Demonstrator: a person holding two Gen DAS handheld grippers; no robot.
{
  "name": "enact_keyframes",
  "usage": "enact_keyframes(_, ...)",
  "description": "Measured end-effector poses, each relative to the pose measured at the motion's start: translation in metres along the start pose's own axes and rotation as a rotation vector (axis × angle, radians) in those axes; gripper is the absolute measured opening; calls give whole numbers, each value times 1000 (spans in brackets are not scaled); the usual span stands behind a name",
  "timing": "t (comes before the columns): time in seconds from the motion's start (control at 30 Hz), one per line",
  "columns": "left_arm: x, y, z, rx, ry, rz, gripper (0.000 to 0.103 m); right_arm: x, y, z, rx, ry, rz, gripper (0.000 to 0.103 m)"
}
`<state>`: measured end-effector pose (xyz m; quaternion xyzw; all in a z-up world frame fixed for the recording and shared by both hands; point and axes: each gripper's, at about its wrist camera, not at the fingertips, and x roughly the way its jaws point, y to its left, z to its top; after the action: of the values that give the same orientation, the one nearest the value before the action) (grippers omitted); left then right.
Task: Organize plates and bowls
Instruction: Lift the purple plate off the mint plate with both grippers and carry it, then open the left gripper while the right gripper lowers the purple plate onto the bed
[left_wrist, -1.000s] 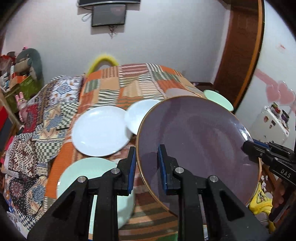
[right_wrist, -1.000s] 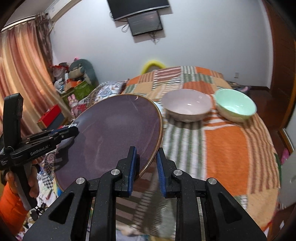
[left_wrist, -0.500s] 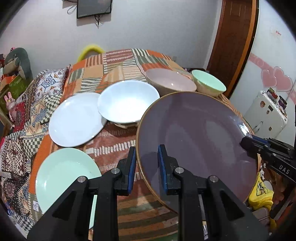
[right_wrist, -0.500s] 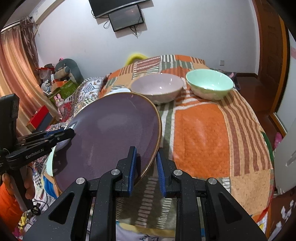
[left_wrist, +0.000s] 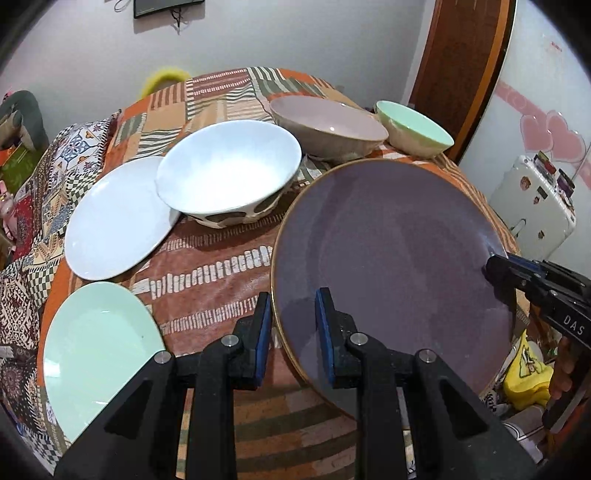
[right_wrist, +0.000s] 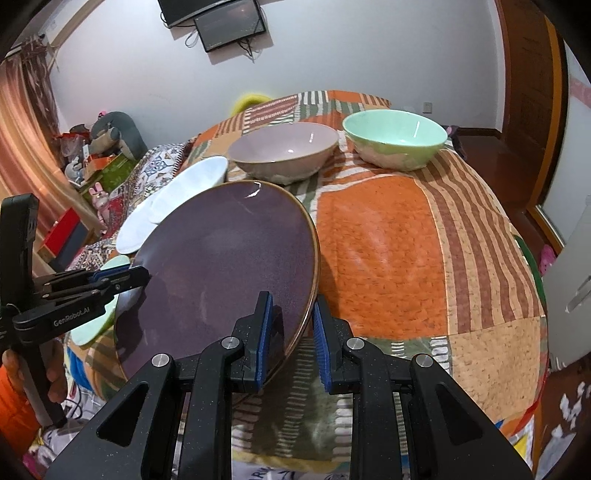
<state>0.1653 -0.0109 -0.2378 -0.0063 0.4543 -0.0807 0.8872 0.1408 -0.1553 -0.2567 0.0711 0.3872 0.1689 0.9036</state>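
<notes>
A large purple plate (left_wrist: 399, 258) with a gold rim hangs tilted over the near edge of the patchwork cloth (left_wrist: 207, 273). My left gripper (left_wrist: 293, 332) is shut on its left rim. My right gripper (right_wrist: 291, 332) is shut on the opposite rim of the purple plate (right_wrist: 221, 277). Each gripper shows in the other's view, the right gripper (left_wrist: 495, 267) and the left gripper (right_wrist: 122, 277). On the cloth lie a white plate (left_wrist: 114, 218), a mint plate (left_wrist: 96, 343), a white bowl (left_wrist: 229, 173), a mauve bowl (left_wrist: 328, 125) and a mint bowl (left_wrist: 413, 129).
A bare orange patch of cloth (right_wrist: 388, 240) lies in front of the mauve bowl (right_wrist: 284, 151) and mint bowl (right_wrist: 395, 136). A small white cabinet (left_wrist: 535, 206) and a wooden door (left_wrist: 461, 66) stand to the right. Toys and boxes (right_wrist: 96, 162) crowd the left.
Both grippers have come down and forward with the purple plate held between them. The views tilt lower, so the bowls and plates on the cloth look nearer.
</notes>
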Motion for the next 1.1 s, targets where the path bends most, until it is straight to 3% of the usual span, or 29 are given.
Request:
enact_keyframes(0.33, 22, -5, 7, -2, 22, -23, 24, 12, -10, 3, 8, 18, -43, 20)
enact_keyframes(0.7, 28, -7, 4, 12, 19, -19, 27, 19, -16, -3, 34, 30, -21, 20)
enact_keyframes(0.9, 26, -7, 3, 21, 17, -6, 27, 18, -14, -2, 30, 42, -30, 24)
enact_keyframes(1.1, 6, -2, 1, 28, -18, 17, 30, 1, -19, 3, 50, 3, -63, 36)
